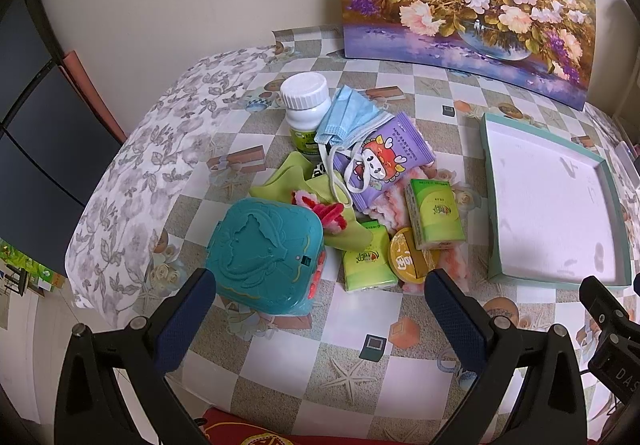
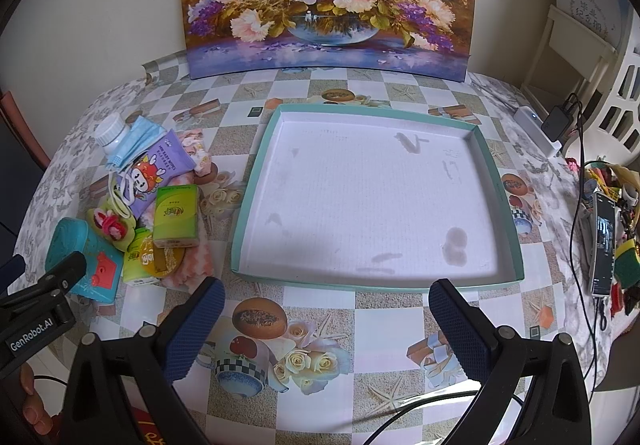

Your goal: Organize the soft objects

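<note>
Blue left gripper (image 1: 320, 297): held wide open, nothing gripped
Right gripper (image 2: 326, 309): held wide open, nothing gripped
Tray (image 2: 256, 181): left bare

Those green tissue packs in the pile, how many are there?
2. One tissue pack stands on top of the pile nearest the teal tray; the second lies flat beside the round yellow tin. More could be hidden under the pile.

You see tablecloth (image 2: 320, 329) checked white and beige, printed with roses, starfish. Tray (image 2: 256, 181) teal-rimmed, white inside, grey stains. Wipes pack (image 1: 384, 161) purple, red-white cartoon. Face mask (image 1: 348, 117) pale blue. Tissue packs (image 1: 434, 213) lime green. Box (image 1: 264, 253) turquoise. Bottle (image 1: 304, 105) white, green label. Your gripper pads (image 2: 192, 329) dark blue, ribbed.
</note>
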`<state>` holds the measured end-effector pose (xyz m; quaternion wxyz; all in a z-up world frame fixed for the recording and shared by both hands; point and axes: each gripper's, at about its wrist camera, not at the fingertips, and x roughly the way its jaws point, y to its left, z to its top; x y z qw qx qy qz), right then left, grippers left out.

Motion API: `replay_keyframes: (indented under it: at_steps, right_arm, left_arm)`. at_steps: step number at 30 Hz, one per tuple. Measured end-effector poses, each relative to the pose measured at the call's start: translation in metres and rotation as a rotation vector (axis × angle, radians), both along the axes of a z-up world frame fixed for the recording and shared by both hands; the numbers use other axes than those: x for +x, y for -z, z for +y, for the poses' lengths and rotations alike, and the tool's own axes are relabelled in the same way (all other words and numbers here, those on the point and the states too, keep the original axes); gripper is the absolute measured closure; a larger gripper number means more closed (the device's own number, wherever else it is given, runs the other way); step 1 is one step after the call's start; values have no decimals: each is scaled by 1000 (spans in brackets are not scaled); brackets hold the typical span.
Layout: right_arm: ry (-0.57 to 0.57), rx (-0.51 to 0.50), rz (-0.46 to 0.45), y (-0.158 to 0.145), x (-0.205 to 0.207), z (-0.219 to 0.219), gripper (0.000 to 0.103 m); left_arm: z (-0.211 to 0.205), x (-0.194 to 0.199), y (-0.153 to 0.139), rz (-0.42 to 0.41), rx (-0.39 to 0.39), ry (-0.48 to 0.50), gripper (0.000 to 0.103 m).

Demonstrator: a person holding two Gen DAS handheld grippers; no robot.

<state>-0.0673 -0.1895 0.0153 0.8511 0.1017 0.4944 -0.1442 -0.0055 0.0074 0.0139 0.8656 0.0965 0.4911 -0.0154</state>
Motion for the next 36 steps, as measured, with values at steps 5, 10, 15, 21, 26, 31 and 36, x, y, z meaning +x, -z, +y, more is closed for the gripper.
replay_keyframes:
  at_steps: [5,10,15,21,26,31,36]
  right_arm:
    - [0,1,0,0,0,0,0]
    - [-1,0,0,0,0,0,0]
    - [-1,1,0,0,0,0,0]
    - [-1,1,0,0,0,0,0]
    - [0,1,-1,-1,0,-2,0]
    - [-3,3,-14,-1,0,3,0]
    - [-53,33,-43,-12,15,12,0]
  left_arm:
    - [0,0,0,0,0,1,0]
    - [0,0,0,0,0,0,0]
    - [0,0,0,-1,0,2,0]
    - [0,0,0,-2,-1,1,0]
    - [2,2,-3,-3,-12,0,0]
    - [9,7,-5,16,-49,17,0]
    - [18,32,-12,30,-53,45,0]
